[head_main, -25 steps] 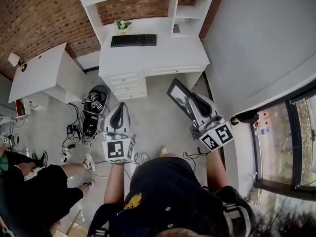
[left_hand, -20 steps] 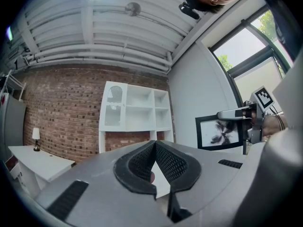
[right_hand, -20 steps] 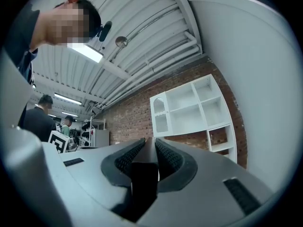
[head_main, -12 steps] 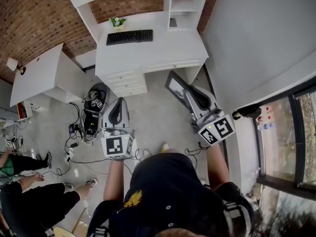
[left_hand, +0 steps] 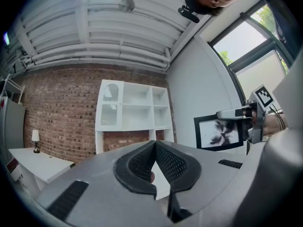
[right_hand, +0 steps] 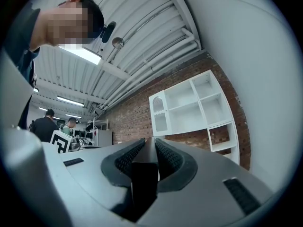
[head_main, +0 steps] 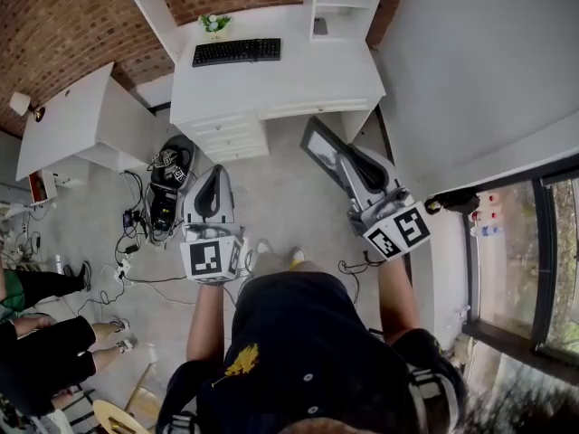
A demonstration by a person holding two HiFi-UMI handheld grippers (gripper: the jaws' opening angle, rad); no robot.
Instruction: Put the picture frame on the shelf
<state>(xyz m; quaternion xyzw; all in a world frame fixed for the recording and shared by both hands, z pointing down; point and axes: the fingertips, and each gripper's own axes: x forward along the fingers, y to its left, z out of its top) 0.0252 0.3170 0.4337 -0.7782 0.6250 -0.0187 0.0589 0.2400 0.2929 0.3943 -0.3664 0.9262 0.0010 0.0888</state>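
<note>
The black picture frame (head_main: 318,147) with a dark flower print hangs above the floor, and my right gripper (head_main: 341,155) is shut on its edge. That edge shows as a dark bar (right_hand: 144,174) between the jaws in the right gripper view. The left gripper view shows the frame (left_hand: 218,134) off to the right. My left gripper (head_main: 215,172) is held level beside it, jaws together with nothing in them (left_hand: 154,145). The white shelf unit (left_hand: 135,110) stands ahead against the brick wall, on the white desk (head_main: 289,80); it is also in the right gripper view (right_hand: 194,105).
A black keyboard (head_main: 237,51) and a small plant (head_main: 214,23) sit on the desk. A second white table (head_main: 63,125) stands at the left. A bag and cables (head_main: 167,197) lie on the floor. A person's legs (head_main: 41,351) are at far left, a window (head_main: 543,260) at right.
Both grippers have moved forward toward the desk as the person walks. The frame stays in the right gripper. The legs at the left have shifted further left and down in the picture.
</note>
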